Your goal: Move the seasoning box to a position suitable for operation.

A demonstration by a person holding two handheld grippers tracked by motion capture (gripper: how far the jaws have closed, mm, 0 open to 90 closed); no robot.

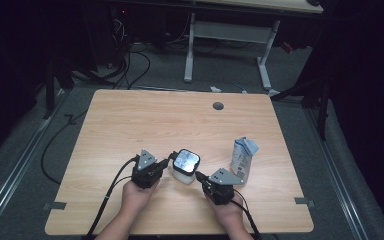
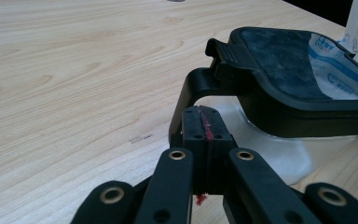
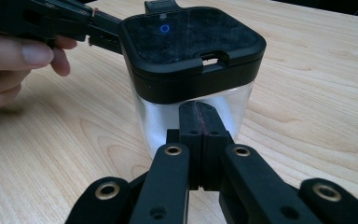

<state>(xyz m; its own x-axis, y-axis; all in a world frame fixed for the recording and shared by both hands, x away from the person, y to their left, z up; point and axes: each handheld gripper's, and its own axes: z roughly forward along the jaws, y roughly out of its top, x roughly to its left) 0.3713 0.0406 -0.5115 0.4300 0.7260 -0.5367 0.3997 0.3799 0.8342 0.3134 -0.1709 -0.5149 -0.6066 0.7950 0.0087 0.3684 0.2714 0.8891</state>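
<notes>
Closest to the lens, the right gripper (image 3: pixel 200 114) has its two black jaws pressed flat together with nothing between them, tips just short of the clear plastic container with a square black hinged lid (image 3: pixel 191 60). The left gripper (image 2: pixel 204 122), equally closed and empty, sits just below the lid's black handle (image 2: pixel 191 93) on the far side.

Risk, as a judgement: a push from either closed tip could slide or tip the light container, or knock the white and blue crumpled pouch (image 1: pixel 242 159) standing beyond the right gripper.

Whether either tip touches the container is unclear. Its contents are hidden behind cloudy walls.
</notes>
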